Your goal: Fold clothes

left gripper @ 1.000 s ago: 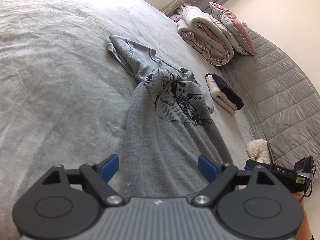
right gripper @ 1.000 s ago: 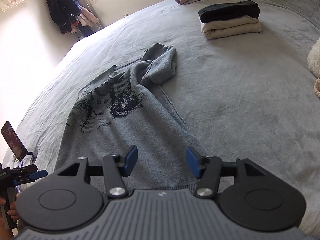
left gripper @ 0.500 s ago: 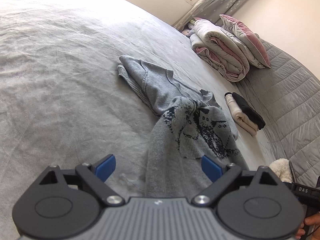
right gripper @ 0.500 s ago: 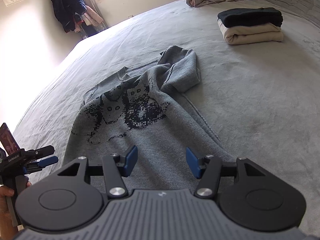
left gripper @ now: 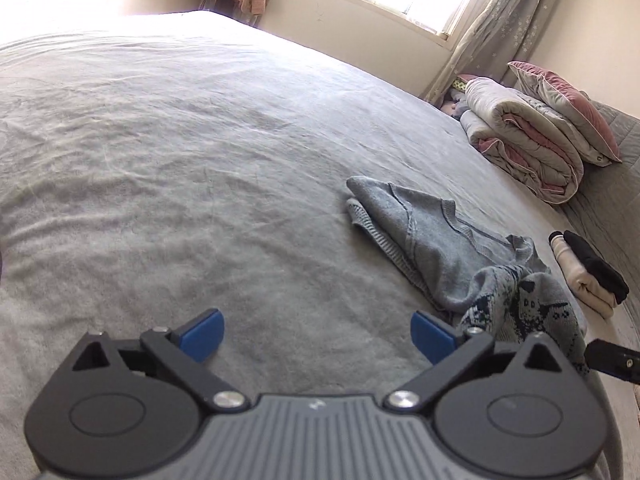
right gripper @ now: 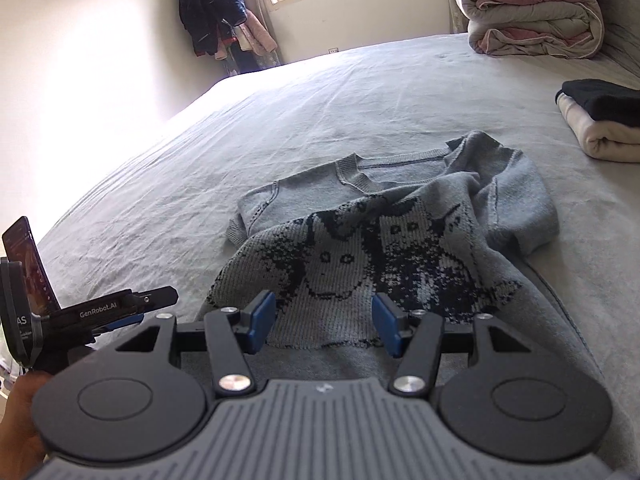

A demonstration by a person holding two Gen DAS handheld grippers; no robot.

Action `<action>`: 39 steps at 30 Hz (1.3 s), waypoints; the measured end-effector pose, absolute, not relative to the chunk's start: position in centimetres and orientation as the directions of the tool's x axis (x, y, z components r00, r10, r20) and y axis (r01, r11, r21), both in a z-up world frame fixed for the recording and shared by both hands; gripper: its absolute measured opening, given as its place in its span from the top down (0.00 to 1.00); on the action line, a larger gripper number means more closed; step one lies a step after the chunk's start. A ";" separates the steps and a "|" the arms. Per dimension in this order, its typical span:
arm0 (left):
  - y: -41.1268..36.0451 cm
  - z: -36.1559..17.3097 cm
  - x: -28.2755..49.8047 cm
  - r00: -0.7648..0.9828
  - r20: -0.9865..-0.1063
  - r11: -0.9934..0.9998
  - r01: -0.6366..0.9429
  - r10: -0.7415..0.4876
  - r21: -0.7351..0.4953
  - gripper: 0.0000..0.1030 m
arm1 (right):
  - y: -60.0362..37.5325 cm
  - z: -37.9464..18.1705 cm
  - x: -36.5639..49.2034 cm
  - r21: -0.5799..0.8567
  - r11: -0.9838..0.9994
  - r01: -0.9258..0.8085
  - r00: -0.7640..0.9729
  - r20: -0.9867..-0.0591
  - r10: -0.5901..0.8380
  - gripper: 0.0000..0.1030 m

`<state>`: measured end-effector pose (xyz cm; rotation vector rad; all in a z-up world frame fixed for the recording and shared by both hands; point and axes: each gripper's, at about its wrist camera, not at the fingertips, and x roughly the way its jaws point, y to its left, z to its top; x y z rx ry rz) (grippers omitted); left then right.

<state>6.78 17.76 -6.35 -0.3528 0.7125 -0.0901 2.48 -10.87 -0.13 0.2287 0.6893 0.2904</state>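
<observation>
Grey knit is lying bunched in the middle of the bed (right gripper: 360,92): the sweater (right gripper: 384,248), with its dark cat pattern facing up, is sitting at centre frame in your right wrist view and at the lower right in your left wrist view. Its lower half is doubling over the chest, and one sleeve is crumpling at the right.

Your left gripper (left gripper: 316,334) is spreading its jaws wide over bare sheet, with nothing between them; the sweater is lying just beside its right finger. Your right gripper (right gripper: 323,322) is hovering with its jaws partly apart above the patterned fold. The pads are not pressing on cloth as far as the view shows.

Risks from here, as I judge them: you are aiming the left tool at sheet, so closing now would pinch bedding instead of knit. With the right one, a shallow bite could be catching only the top layer, dragging the fold askew. Pulling one side alone would be twisting the bunched sleeve further.

Counting: one sweater being worked, one folded stack (right gripper: 600,120) of two garments (black over cream) at the right edge, one rolled quilt (right gripper: 532,20) at the upper right, one pillow (left gripper: 568,108), two grippers.
</observation>
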 end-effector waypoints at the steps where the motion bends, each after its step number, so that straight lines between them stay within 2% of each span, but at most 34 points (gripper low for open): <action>1: 17.7 -6.3 6.8 0.757 -0.623 0.940 -0.034 -0.197 -0.339 0.03 | -10.1 -0.1 3.0 0.291 0.934 -0.205 0.738 -0.581 0.343 0.44; 5: 18.2 -6.6 7.0 0.778 -0.604 0.946 -0.038 -0.174 -0.321 0.03 | -7.6 0.0 5.0 0.272 0.925 -0.267 0.744 -0.552 0.377 0.44; 13: 19.8 -6.8 7.4 0.822 -0.543 0.915 -0.074 -0.170 -0.397 0.03 | -4.0 0.1 8.8 0.250 0.917 -0.311 0.746 -0.534 0.399 0.44; 21: 21.3 -7.0 7.5 0.844 -0.519 0.872 -0.148 -0.135 -0.467 0.03 | -1.8 -0.6 11.5 0.248 0.918 -0.309 0.732 -0.554 0.396 0.47; 33: 21.7 -7.2 7.6 0.842 -0.525 0.857 -0.176 -0.124 -0.485 0.03 | 2.1 -2.4 14.3 0.144 0.909 -0.391 0.701 -0.593 0.396 0.48; 39: 21.6 -7.2 7.9 0.836 -0.537 0.863 -0.183 -0.115 -0.470 0.03 | 2.1 -4.2 15.8 0.169 0.906 -0.387 0.658 -0.638 0.400 0.48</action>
